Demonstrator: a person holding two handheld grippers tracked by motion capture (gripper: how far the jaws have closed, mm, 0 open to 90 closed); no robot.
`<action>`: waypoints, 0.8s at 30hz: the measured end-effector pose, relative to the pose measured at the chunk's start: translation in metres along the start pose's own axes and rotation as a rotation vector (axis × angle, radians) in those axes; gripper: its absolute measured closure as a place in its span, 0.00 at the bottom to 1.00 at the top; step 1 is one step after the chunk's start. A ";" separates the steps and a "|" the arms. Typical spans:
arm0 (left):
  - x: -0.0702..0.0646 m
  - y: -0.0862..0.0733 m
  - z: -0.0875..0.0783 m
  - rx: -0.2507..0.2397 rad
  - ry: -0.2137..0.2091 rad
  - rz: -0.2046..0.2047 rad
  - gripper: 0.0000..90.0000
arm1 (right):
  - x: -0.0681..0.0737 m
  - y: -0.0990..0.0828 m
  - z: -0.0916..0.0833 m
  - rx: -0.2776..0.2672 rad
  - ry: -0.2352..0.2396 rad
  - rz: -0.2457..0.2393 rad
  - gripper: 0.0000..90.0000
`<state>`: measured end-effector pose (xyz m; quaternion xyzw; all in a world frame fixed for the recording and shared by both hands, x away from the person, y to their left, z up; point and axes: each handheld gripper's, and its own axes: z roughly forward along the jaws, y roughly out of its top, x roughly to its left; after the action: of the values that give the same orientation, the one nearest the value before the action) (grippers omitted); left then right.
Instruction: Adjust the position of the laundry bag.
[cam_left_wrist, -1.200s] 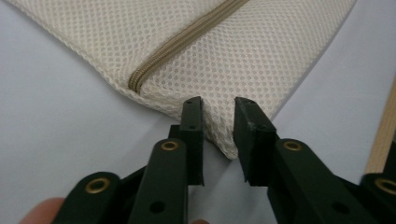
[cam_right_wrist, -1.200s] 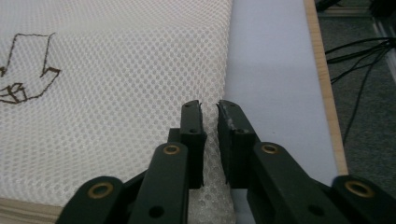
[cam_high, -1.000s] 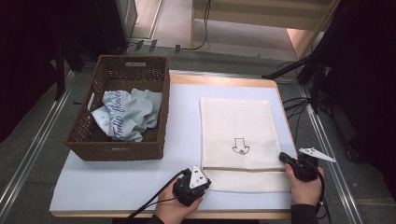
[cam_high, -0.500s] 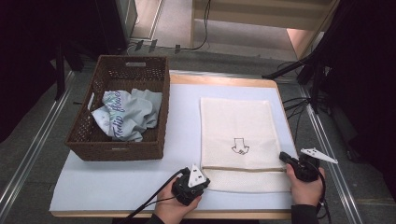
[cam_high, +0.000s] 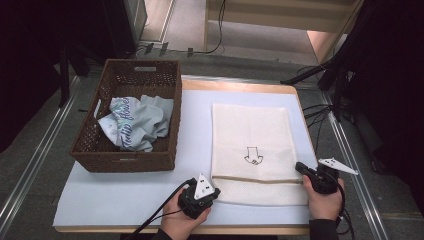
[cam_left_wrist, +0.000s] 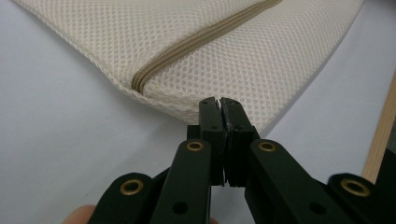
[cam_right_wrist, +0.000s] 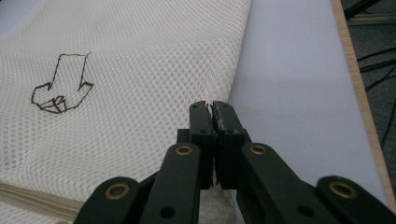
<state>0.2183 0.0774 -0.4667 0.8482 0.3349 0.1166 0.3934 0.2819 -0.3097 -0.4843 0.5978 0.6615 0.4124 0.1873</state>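
- The table (cam_high: 125, 200), covered by a pale mat, carries everything – a mesh laundry bag (cam_high: 250, 135) lies flat on its right half, its near edge toward the person.
- A wicker basket (cam_high: 95, 150) stands at the left, well apart from the bag, holding a crumpled light-blue shirt (cam_high: 132, 122) with printed lettering.
- The bag bears a small drawn arrow (cam_high: 251, 155), and a tan zipper (cam_left_wrist: 187, 46) runs across it near the near edge.
- The left gripper (cam_left_wrist: 219, 103) has its jaws pressed together at the bag's near left corner, just below the zipper's end; the mesh edge seems pinched, though the tips hide the contact.
- The right gripper (cam_right_wrist: 211, 108) is likewise closed tight, at the bag's right edge, apparently nipping the mesh there.
- Judged from this, the step in hand is securing the bag at both sides – likely ahead of opening it for the shirt.
- The next move calls for keeping one side anchored while the other finds the zipper pull, without dragging the bag off the mat.
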 end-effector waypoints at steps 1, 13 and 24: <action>0.001 -0.001 -0.001 -0.004 0.001 -0.001 0.99 | 0.001 0.000 0.001 -0.001 0.010 -0.006 0.99; 0.015 -0.013 -0.018 -0.012 0.035 -0.030 0.99 | 0.019 0.000 0.010 0.013 0.047 -0.015 0.99; 0.028 -0.020 -0.032 -0.025 0.070 -0.057 0.99 | 0.038 0.001 0.019 0.018 0.068 -0.033 0.98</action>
<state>0.2146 0.1239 -0.4624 0.8287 0.3711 0.1389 0.3953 0.2886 -0.2683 -0.4849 0.5740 0.6808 0.4235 0.1661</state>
